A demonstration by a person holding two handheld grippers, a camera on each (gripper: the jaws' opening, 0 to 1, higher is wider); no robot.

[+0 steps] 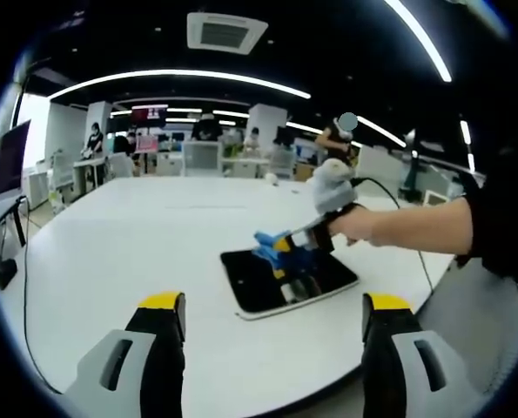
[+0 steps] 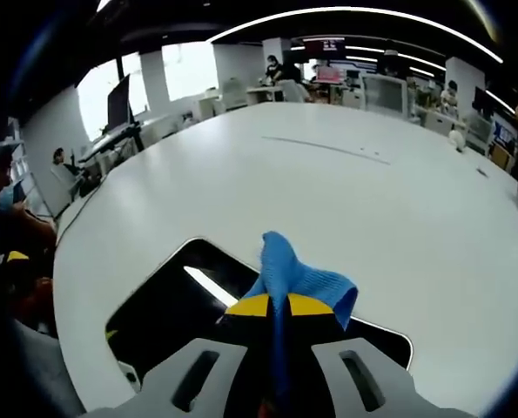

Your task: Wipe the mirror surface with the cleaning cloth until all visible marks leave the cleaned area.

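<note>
Your left gripper (image 1: pixel 276 318) hovers with fingers spread wide and empty at the near edge of the smooth white bench (image 1: pixel 128 252). Beyond, toward one o'clock, your right gripper (image 1: pixel 304 246) pinches the soft blue knit cloth (image 2: pixel 298 280) over the glossy dark rounded-rectangle mirror (image 2: pixel 167 309), your forearm reaching in level.

left gripper (image 1: pixel 274 315) jaws apart (idle); right gripper (image 2: pixel 278 306) clamped shut.
</note>
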